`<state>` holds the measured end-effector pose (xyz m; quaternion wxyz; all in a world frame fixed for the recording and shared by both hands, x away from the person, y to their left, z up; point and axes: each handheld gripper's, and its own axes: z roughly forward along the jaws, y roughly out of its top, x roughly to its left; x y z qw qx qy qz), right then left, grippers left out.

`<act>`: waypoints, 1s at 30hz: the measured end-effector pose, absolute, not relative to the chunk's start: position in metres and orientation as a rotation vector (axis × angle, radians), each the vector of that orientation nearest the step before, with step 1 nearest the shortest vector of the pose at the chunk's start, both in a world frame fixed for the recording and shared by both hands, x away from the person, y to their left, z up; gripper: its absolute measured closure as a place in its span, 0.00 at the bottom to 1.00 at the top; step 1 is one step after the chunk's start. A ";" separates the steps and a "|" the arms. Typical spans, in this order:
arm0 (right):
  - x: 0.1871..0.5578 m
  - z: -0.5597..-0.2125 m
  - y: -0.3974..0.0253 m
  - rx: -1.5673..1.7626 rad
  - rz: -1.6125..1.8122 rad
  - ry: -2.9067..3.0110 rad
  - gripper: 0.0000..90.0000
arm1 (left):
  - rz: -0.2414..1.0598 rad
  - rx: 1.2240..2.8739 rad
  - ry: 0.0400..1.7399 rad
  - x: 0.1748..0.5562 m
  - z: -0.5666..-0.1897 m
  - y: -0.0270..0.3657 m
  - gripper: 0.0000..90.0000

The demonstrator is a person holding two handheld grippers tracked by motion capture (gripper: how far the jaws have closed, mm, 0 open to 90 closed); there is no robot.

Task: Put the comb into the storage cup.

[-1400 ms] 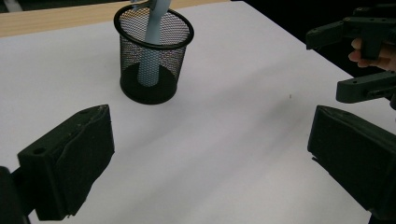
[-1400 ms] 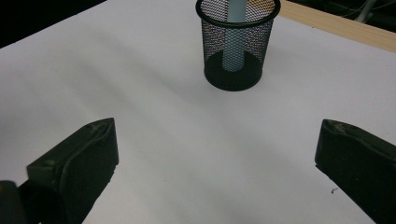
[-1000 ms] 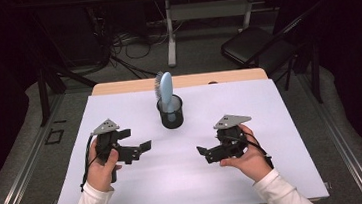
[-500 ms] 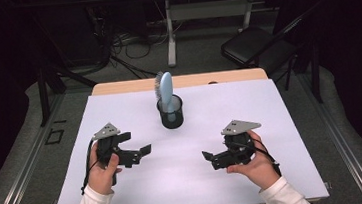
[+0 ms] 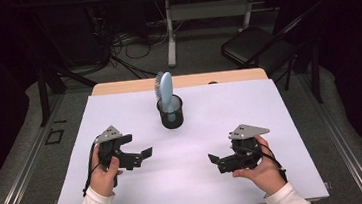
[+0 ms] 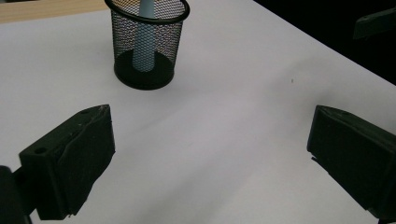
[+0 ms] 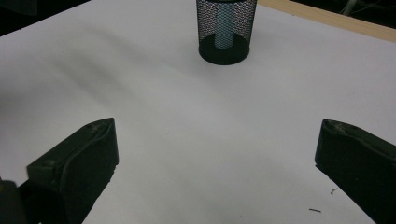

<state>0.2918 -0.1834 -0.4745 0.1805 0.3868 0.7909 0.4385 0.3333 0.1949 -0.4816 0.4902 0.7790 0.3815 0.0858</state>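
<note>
A black mesh cup (image 5: 171, 114) stands upright on the white table top (image 5: 270, 113), toward the back middle. A light blue hairbrush (image 5: 165, 89) stands in it, handle down, bristles facing left. The cup (image 6: 145, 44) and brush handle (image 6: 144, 46) appear ahead of the left gripper's jaws, and the cup (image 7: 226, 29) lies farther off in the right gripper view. My left gripper (image 5: 141, 156) rests at the front left, open and empty. My right gripper (image 5: 216, 162) sits at the front right, open and empty, pointing left.
A wooden table edge (image 5: 117, 87) runs along the back of the white top. Beyond it are a folding chair (image 5: 259, 44), cables on the floor (image 5: 128, 42) and another table's legs (image 5: 169, 28). Small dark specks (image 7: 322, 205) lie on the white surface near the right gripper.
My right gripper has drawn back toward the front edge and a little to the right. The left gripper has shifted only slightly. The cup and brush have not moved.
</note>
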 end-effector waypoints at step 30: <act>0.285 -0.501 -0.211 1.183 1.231 2.144 0.02 | 0.212 1.880 0.961 0.337 -0.499 0.199 0.01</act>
